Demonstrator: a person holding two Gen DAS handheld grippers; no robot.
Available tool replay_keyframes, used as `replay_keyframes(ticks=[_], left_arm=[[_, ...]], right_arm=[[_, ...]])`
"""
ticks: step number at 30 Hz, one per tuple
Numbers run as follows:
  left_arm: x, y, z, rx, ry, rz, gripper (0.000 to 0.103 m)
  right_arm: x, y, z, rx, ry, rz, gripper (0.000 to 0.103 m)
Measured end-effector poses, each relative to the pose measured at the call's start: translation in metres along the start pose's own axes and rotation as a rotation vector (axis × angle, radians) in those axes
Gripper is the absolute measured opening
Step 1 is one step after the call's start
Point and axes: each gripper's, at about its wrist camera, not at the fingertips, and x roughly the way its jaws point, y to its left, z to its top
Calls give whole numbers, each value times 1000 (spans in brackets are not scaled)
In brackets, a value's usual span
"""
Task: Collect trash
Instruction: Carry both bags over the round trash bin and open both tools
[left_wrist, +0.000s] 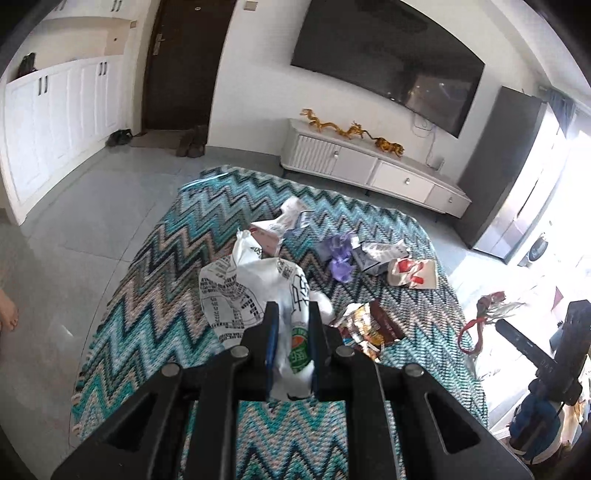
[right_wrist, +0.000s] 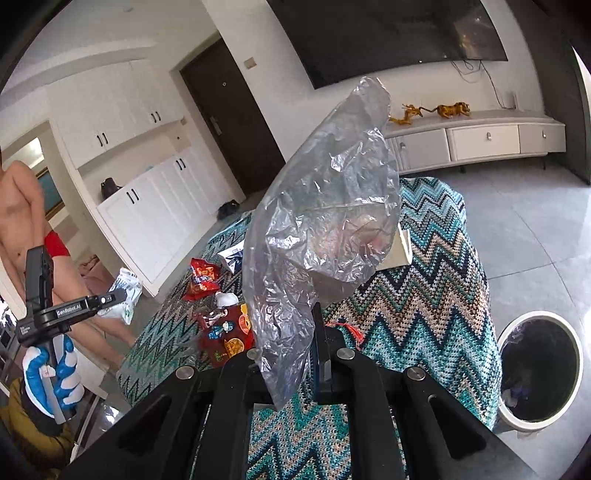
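Note:
My left gripper (left_wrist: 293, 325) is shut on a white printed plastic bag (left_wrist: 255, 291) with a green logo, held above the zigzag-covered table (left_wrist: 155, 295). It also shows in the right wrist view (right_wrist: 123, 295), held in the left gripper (right_wrist: 110, 297). My right gripper (right_wrist: 295, 332) is shut on a crumpled clear plastic bag (right_wrist: 325, 221) that stands up in front of the camera. More trash lies on the table: a purple wrapper (left_wrist: 340, 254), a red and white wrapper (left_wrist: 412, 273), snack packets (left_wrist: 369, 328), and a red packet (right_wrist: 201, 278).
A white round trash bin (right_wrist: 539, 369) with a dark liner stands on the floor right of the table. A white TV cabinet (left_wrist: 373, 166) with gold figurines and a wall TV are behind. A person stands at the left (right_wrist: 22, 206).

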Motion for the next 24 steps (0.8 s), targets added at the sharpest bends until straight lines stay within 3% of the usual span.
replay_keyframes(ticks=[6,11,18,24], left_arm=[[19,-39,16,72,23,-59,13],[44,-100,28,167,66,-143,14],[102,-232,21,364,185,-301,13],[162,-351,-11,497,317,-422,14]], right_arm=[[-12,-21,3,35,-30,-3,8],[-35,-56,5,85,-78,-23,8],[-72,-138,-6,199,-130,-180,8],[-83,-221,-27,324,-96,-346,8]])
